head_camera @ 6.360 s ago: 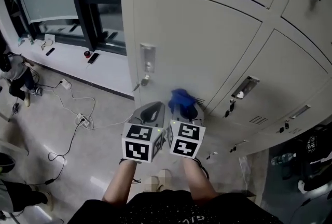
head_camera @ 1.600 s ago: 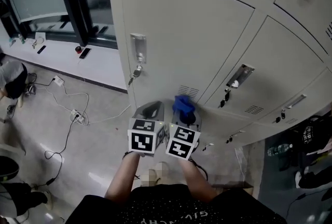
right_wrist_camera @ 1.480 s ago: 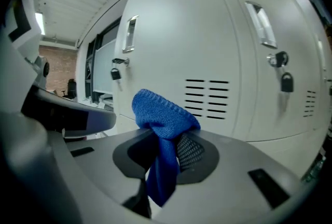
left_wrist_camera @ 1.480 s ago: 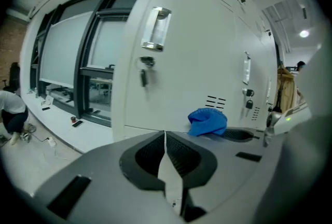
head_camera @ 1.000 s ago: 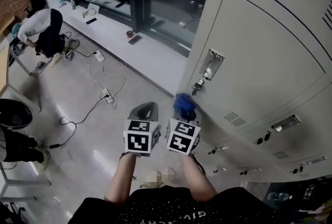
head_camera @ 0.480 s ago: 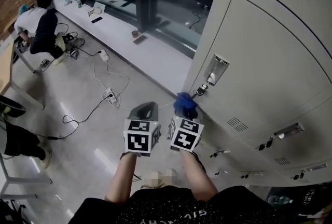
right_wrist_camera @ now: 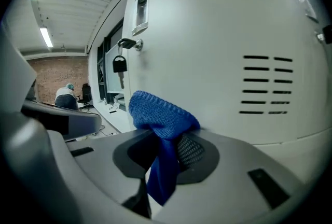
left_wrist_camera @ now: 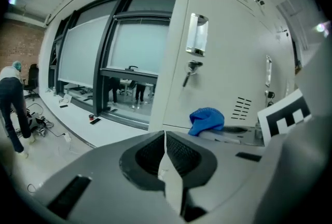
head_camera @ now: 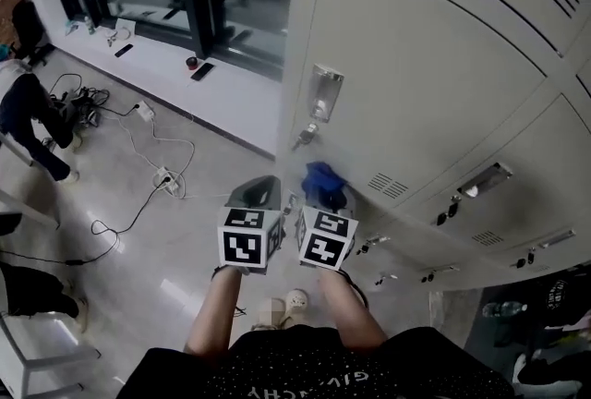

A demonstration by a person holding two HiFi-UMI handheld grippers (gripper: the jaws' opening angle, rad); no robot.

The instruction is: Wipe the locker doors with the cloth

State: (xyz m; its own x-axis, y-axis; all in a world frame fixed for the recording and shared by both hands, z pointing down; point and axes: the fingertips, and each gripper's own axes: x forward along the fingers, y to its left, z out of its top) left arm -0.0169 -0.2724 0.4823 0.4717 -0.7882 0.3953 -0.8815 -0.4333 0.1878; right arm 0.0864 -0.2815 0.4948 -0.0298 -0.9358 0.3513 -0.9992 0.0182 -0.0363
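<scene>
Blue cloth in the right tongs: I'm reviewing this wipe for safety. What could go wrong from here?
1. The blue cloth is pinched only by a narrow bunch in the right tongs; dragging it over the locker door might pull it free.
2. A key hangs from the lock close by; a stroke that way could snag it.
3. The knit could catch on the vent slots.

- Even, bright indoor light is filling the head view; the floor [head_camera: 175,291] is reflecting a soft glare patch.
- Ceiling light strips [right_wrist_camera: 46,37] are glowing at the upper left of the right gripper view.
- Both gripper views are bending straight lines and darkening to black at the corners.
</scene>
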